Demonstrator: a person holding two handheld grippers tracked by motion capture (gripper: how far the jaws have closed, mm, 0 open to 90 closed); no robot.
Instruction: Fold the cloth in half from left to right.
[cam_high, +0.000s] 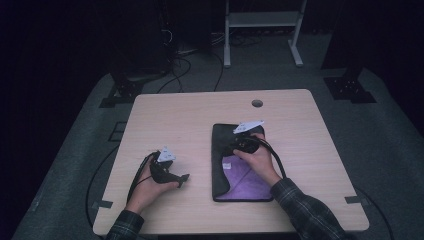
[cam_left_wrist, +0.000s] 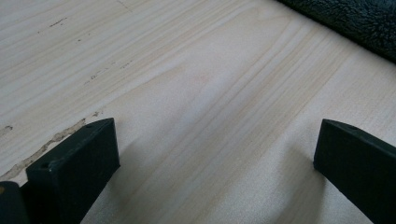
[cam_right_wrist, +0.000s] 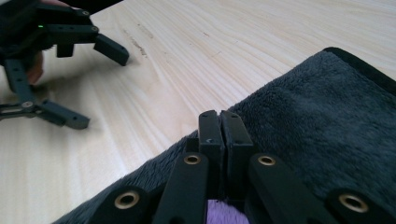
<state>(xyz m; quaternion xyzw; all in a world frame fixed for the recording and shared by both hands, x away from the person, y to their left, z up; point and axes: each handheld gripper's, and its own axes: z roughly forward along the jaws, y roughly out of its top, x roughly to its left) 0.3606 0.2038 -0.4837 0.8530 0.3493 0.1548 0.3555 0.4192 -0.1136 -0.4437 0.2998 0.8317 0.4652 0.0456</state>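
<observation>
Here we are over a pale wooden table (cam_high: 190, 120), and the work in hand looks like folding a dark fleecy cloth (cam_high: 223, 137) with a purple inner side, lying right of centre in the high view. One corner is already turned back, so a purple patch shows at the lower middle of the cloth; the rest lies flat and dark, so I'd judge the fold barely begun, with most of the job to come.

The right gripper (cam_right_wrist: 219, 122) sits on the cloth near its middle, jaws pressed together. In the right gripper view a sliver of purple peeks out just below the closed jaws at the bottom edge, so it is probably pinching the folded-over layer, though the jaw tips hide the actual bite and I can't swear any cloth is caught between them. From above, the hand and the grey plate cover that spot entirely.

Over on the left, the left gripper (cam_left_wrist: 215, 154) hangs low over bare wood, jaws spread wide with nothing between them. In the left gripper view the cloth's fuzzy edge just clips the upper right corner, near but apart from the jaws.

Hard to read: the room beyond the table is dark, and the cloth's lower right corner is covered by the plaid sleeve (cam_high: 305, 207)
</observation>
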